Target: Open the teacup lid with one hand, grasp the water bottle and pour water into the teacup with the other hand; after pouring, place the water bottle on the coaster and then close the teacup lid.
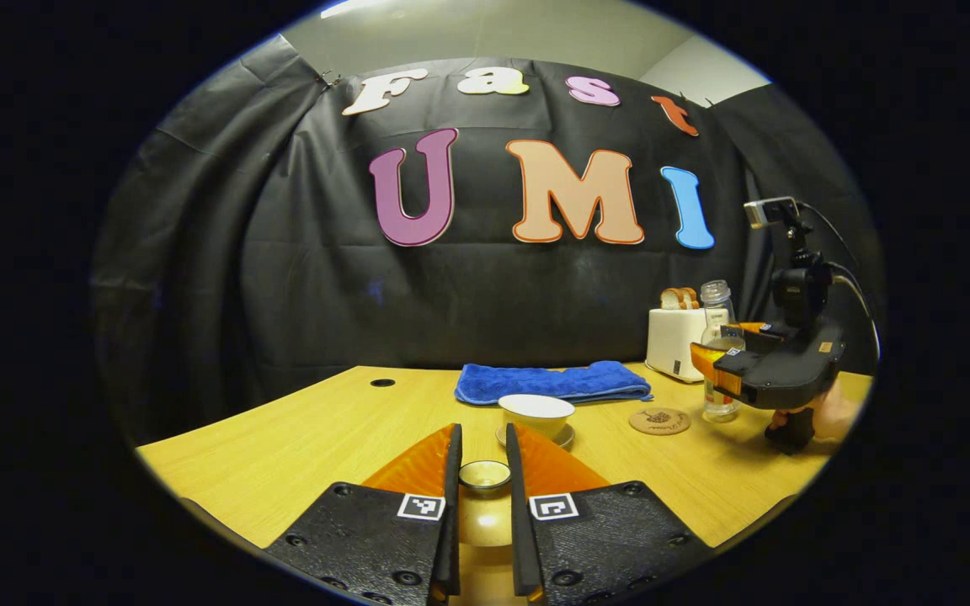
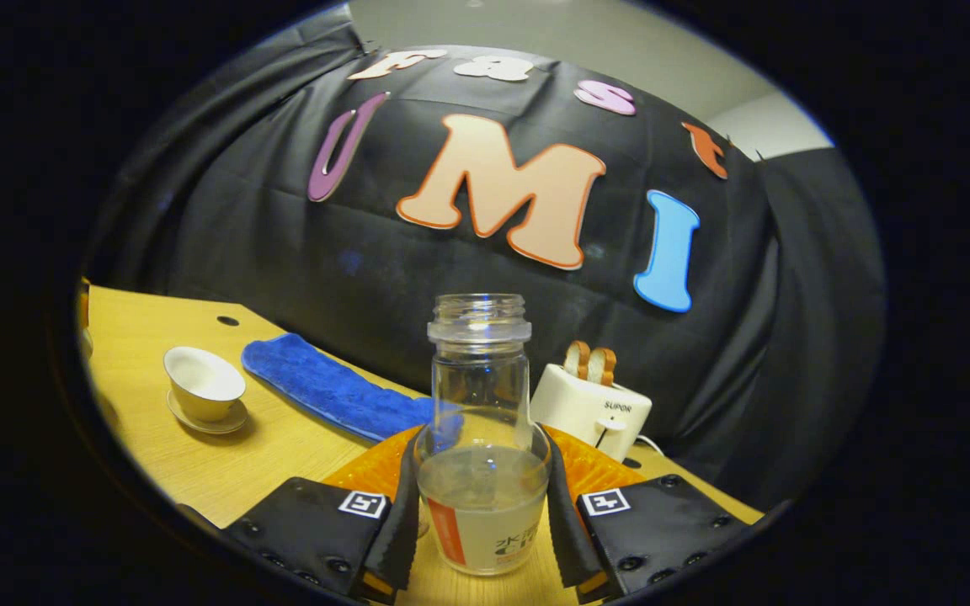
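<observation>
Right of the coaster (image 1: 659, 420), the part-filled, uncapped water bottle (image 2: 482, 471) is clamped low on its body by the right gripper (image 2: 482, 513), judged slick and squeezable, while the teacup lid (image 1: 485, 475) is pinched by the left gripper (image 1: 482, 471), the teacup (image 1: 536, 414) left open.

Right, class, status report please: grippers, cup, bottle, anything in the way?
Left gripper shut on lid. Right gripper shut on bottle, upright. Cup open on saucer. Coaster bare; nothing in the way.

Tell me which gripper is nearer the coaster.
Right. The right gripper is shut on the bottle, just beside the coaster. The left gripper holds the lid in front of the teacup, farther from the coaster.
</observation>
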A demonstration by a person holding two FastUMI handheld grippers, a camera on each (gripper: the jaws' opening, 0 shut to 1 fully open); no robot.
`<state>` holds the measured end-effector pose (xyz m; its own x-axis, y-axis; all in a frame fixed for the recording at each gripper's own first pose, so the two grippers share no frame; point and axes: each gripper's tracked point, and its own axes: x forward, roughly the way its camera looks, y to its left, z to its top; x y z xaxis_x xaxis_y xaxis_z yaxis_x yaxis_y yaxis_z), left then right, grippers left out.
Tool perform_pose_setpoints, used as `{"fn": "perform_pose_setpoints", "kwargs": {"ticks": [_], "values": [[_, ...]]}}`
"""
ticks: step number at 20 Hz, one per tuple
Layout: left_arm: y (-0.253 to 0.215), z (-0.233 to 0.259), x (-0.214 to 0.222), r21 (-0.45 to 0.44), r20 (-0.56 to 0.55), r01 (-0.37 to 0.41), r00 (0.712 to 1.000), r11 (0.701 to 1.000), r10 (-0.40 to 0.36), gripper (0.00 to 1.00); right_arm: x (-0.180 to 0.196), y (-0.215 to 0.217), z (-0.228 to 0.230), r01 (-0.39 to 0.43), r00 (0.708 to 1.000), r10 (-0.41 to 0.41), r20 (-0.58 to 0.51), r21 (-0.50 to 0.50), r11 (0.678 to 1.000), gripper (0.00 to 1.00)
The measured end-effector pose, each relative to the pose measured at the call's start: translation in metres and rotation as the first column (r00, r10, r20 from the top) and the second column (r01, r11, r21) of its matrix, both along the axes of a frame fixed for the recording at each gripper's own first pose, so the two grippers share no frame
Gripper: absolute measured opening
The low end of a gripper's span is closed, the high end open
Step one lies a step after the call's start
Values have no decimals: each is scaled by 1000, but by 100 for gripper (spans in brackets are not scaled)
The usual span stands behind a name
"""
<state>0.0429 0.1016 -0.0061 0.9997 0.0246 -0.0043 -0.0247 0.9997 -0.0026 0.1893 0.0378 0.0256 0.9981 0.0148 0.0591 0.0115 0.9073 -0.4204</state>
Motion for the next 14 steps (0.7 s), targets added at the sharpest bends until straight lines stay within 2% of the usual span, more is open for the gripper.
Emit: {"fn": "perform_pose_setpoints", "kwargs": {"ticks": [2,3,6,9,12,14], "values": [[11,0,1,0,-1,-14,1000,1000,14,22,2,24,3,-15,1000,18,14,-162,987,69],[16,0,0,0,0,-19,1000,1000,19,22,4,37,5,-24,999,33,31,-259,966,69],[32,-1,-1,0,-1,-42,999,999,42,22,7,83,-1,-49,996,81,40,-505,861,69],[49,-1,-2,-1,-2,-65,998,998,65,22,18,98,-16,-65,995,102,19,-651,757,69],[59,-3,-2,-2,-4,-88,996,996,88,22,25,111,-30,-80,994,113,-3,-726,683,69],[58,-1,-3,-2,-4,-88,996,996,88,22,31,119,-39,-86,993,120,-16,-786,612,69]]}}
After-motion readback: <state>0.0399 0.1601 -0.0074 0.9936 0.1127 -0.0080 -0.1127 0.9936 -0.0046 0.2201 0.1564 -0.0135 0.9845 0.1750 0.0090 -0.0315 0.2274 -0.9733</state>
